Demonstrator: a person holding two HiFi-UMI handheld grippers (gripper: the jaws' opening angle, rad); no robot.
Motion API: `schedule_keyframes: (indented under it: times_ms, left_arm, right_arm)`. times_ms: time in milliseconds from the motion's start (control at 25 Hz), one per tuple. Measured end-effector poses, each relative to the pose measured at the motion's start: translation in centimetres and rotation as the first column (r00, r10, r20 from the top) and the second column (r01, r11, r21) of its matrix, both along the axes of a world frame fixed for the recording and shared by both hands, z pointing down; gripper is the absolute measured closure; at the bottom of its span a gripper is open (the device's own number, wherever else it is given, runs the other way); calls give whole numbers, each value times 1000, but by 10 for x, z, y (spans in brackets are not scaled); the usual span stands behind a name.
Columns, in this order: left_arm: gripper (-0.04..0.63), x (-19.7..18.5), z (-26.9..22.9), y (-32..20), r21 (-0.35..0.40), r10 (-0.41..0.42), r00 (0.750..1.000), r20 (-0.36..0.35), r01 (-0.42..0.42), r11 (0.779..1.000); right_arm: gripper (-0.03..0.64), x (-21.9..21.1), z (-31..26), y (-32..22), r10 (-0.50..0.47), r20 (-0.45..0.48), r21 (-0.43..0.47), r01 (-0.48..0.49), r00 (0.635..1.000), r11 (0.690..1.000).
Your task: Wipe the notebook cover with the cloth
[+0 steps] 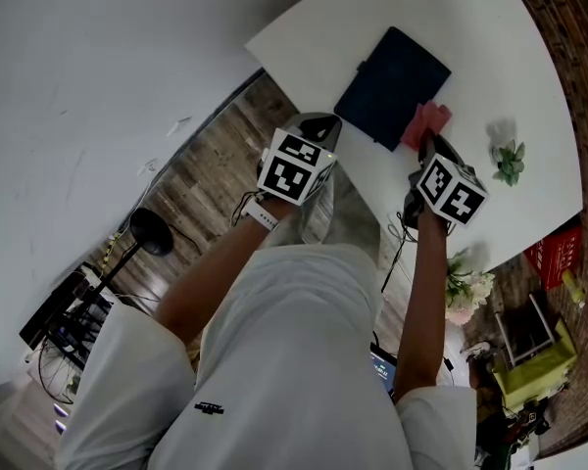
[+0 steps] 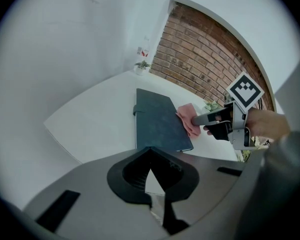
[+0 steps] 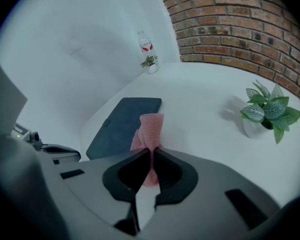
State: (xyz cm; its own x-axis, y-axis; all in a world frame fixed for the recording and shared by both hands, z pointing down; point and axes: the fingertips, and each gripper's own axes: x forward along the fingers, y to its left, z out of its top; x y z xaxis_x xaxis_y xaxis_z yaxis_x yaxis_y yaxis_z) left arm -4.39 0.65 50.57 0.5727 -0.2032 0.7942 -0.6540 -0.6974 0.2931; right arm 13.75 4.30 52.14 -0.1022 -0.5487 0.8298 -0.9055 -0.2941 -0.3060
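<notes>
A dark blue notebook [image 1: 392, 84] lies closed on the white table [image 1: 529, 57]. My right gripper [image 1: 429, 145] is shut on a pink cloth [image 1: 426, 122], which bunches out past the jaws at the notebook's near right edge. In the right gripper view the cloth [image 3: 150, 128] stands pinched between the jaws of my right gripper [image 3: 151, 153], beside the notebook [image 3: 121, 125]. My left gripper [image 1: 318, 123] hovers off the table's near edge, short of the notebook [image 2: 159, 121]. In its own view the left gripper [image 2: 150, 153] is shut on nothing, and the cloth [image 2: 189, 120] shows at the right gripper's tip.
A small potted plant [image 3: 267, 111] stands on the table to the right of the cloth. A bottle [image 3: 146, 46] and a tiny plant [image 3: 150, 62] sit at the far edge by the wall. Brick wall [image 3: 240, 24] lies beyond; wooden floor [image 1: 216, 164] lies below.
</notes>
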Motion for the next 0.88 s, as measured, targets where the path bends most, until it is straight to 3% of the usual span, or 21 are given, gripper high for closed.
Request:
schedule_keyframes:
  times_ms: [160, 400, 880]
  left_arm:
    - [583, -2, -4, -1, 10, -3, 1000, -8, 3, 1000]
    - [583, -11, -6, -5, 17, -28, 1000, -9, 29, 999]
    - [583, -29, -9, -8, 23, -81, 997, -15, 82, 996]
  right_arm:
    - [588, -2, -14, 8, 32, 27, 52, -33, 999, 998]
    - [588, -39, -38, 4, 0, 121, 121, -15, 993, 993]
    - [588, -108, -34, -33, -31, 240, 160, -9, 970, 987]
